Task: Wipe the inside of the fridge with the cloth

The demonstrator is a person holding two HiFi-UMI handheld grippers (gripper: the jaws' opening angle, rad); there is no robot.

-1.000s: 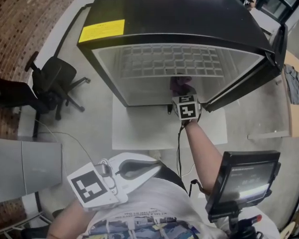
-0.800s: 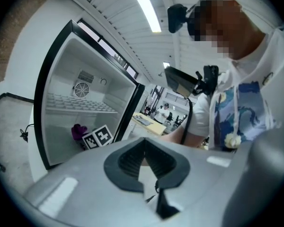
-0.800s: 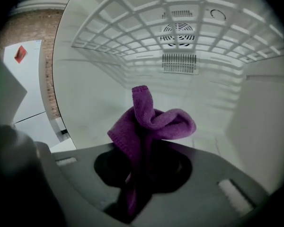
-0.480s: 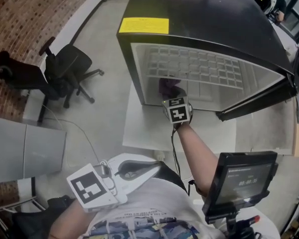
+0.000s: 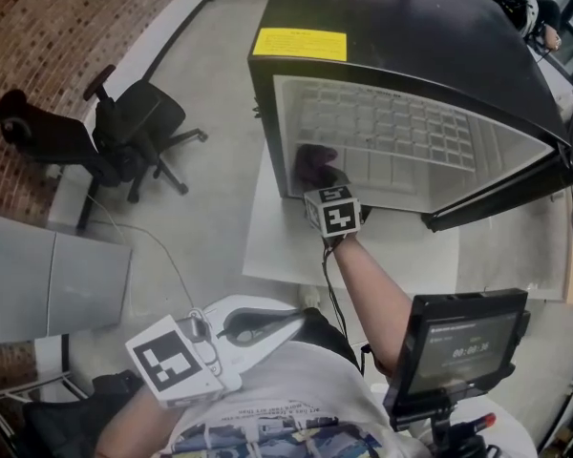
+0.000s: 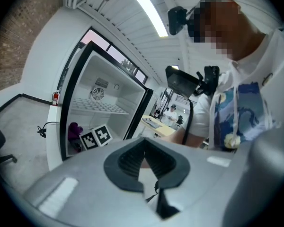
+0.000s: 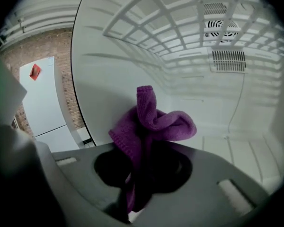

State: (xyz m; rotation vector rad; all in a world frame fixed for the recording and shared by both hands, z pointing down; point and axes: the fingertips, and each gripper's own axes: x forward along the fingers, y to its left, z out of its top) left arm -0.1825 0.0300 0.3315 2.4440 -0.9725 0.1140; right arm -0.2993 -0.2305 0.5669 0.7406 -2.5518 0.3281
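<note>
Well, the purple cloth (image 7: pixel 151 122) sat low by the left inner wall of the fridge (image 5: pixel 411 27) — my right gripper (image 7: pixel 141 171) clamped on its bunched tail, my left gripper (image 6: pixel 144 162) closed on nothing. Pressing sideways could drag that loose fold free.

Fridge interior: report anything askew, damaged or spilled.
Nothing stands out. The wire shelf sits level and whole, and the fridge walls look clean, with no spill. The purple cloth is bunched in the right tool, not spread flat.
</note>
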